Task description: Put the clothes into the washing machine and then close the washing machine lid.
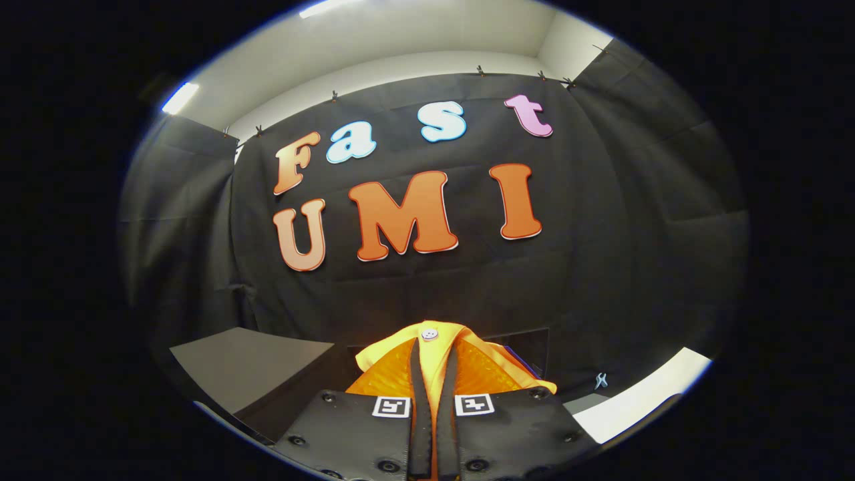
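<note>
The gripper (434,351) had its 2 fingers (419,387) drawn close together, pinching a strip of yellow cloth (437,371) between them; both fingers pressed on the fabric, which ran up the narrow gap and folded over their tips. A small pale button (429,333) sat on the cloth just above the fingertips. More of the garment bulged out to either side of the fingers, orange and quilted in look, and draped down to the right. Beyond the cloth, to the left, lay a grey flat surface (250,364). To the right, a white ledge (644,397) ran near a small clip (601,381). Behind everything hung the black wall (634,234), pinned along its top edge under a pale ceiling (414,40).
</note>
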A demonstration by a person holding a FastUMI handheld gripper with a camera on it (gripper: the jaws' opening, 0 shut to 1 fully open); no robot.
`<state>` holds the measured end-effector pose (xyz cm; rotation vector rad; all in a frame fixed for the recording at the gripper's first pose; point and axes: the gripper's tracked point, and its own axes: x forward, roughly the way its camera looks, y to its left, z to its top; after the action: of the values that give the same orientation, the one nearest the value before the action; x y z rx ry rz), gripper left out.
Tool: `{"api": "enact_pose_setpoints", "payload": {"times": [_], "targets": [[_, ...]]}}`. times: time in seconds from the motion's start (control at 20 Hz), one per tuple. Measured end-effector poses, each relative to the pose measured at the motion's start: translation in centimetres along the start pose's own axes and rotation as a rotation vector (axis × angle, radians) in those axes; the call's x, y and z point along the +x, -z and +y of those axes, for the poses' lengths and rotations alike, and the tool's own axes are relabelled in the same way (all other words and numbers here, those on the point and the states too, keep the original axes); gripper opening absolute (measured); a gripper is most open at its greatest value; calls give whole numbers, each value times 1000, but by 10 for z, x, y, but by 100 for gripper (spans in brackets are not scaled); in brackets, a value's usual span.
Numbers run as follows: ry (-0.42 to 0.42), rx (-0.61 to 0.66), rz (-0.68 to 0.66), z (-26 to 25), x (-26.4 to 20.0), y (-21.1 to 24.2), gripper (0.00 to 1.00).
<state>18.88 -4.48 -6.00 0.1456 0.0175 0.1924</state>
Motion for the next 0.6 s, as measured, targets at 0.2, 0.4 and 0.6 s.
{"api": "enact_pose_setpoints", "payload": {"times": [0.2, 0.4, 0.6], "targets": [[61, 33, 57, -22, 22, 53, 11], [64, 45, 214, -25, 44, 140, 11], [73, 45, 325, -15, 67, 197, 11]]}}
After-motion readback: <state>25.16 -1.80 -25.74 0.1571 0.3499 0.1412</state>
